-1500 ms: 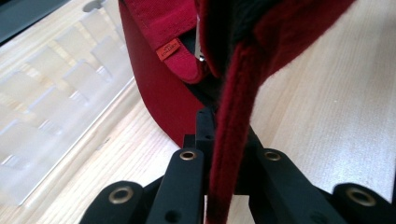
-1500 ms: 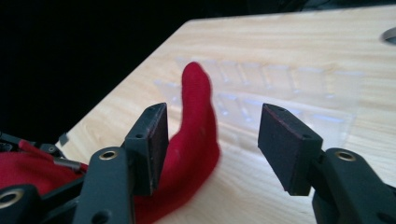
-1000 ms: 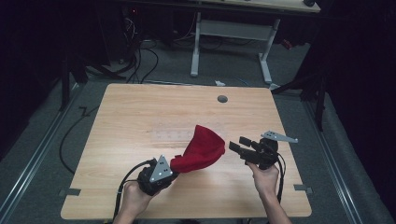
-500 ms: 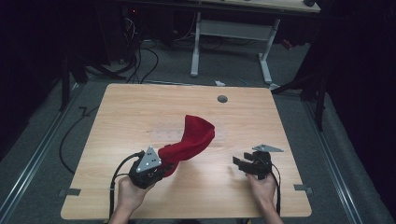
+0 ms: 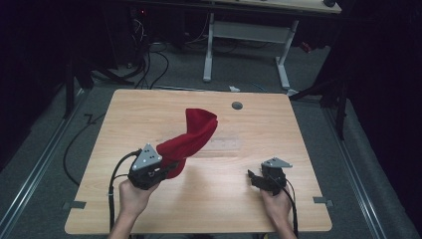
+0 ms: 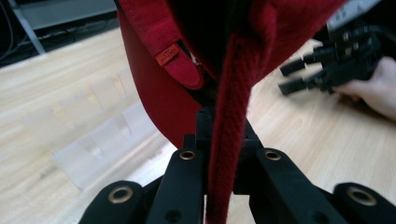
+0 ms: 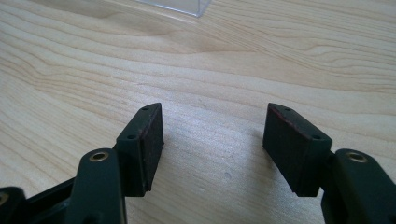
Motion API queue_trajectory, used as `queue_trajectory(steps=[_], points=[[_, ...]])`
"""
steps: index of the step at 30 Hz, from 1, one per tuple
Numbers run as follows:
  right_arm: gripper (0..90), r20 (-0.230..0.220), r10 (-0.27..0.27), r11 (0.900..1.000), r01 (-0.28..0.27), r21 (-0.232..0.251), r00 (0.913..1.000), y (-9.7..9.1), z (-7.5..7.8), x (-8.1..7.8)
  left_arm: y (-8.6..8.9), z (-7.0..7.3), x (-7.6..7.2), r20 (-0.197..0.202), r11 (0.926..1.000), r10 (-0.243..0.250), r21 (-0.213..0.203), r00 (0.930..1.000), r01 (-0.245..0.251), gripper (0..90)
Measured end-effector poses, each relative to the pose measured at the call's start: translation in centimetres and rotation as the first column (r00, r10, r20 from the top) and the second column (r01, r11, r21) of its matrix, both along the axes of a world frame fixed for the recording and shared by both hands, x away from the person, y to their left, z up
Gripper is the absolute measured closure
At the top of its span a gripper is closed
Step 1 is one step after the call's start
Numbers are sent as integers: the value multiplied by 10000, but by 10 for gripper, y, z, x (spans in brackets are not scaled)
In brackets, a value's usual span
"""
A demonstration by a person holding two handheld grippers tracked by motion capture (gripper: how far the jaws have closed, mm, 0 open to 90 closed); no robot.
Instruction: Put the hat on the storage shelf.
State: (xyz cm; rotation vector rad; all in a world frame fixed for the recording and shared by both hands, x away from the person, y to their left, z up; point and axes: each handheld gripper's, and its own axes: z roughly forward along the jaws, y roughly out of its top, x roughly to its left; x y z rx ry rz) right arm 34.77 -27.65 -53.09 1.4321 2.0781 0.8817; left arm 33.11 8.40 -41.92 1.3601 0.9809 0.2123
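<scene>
At the left of the table [image 5: 124, 114], the left gripper [image 5: 171, 165] is clamped tight on the edge of a red cap [image 5: 191, 137], which rises from its jaws up and away toward the table's middle, clear of the wood. In the left gripper view the cap's [image 6: 154, 88] thick seamed edge runs straight down between the closed jaws, and a small stitched label [image 6: 167, 55] sits on the band just above and left of them. Beyond and beneath the cap lies a clear plastic stand [image 5: 224, 145], flat on the wood ahead of the left gripper and well apart from the right one.

Further right, the right gripper [image 5: 253, 178] rests low over bare wood near the table's front edge, jaws spread wide with nothing between them; its own view shows both pads [image 7: 150, 140] apart above the grain, with a corner of the stand [image 7: 180, 6] far ahead.

Judging from this, the cap has been picked up and is held by one claw alone; what remains looks like bringing the free claw to it, or setting the cap on or by the stand, and neither is done yet.

How much of the cap's edge sits inside the left jaws is hidden by the fabric itself. The cap's brim cannot be made out from the crown in the high view, and the stand's shape is faint against the wood. The label's writing is too small to read.
</scene>
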Motion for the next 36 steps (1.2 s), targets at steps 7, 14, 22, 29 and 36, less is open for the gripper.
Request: queue_trajectory(steps=[7, 14, 22, 29, 36], points=[[366, -3, 3, 10000, -3, -8, 10000, 1, 0, 0, 6, 11, 16, 53, 9975, 391, -599, 9992, -387, 853], [360, -18, -5, 10000, 5, 12, 10000, 1, 0, 0, 8, 14, 37, -13, 9918, 897, -908, 9960, -894, 853], [354, -6, 19, 10000, -19, -14, 10000, 1, 0, 0, 14, 16, 58, 27, 9846, 1393, -1070, 9902, -1383, 853], [352, -5, 16, 10000, -16, -18, 10000, 2, 0, 0, 19, 12, 71, -62, 9778, 1791, -1096, 9838, -1787, 853], [347, -18, 36, 10000, -36, -30, 10000, 2, 0, 0, 23, 7, 84, -117, 9687, 2255, -1037, 9742, -2255, 854]])
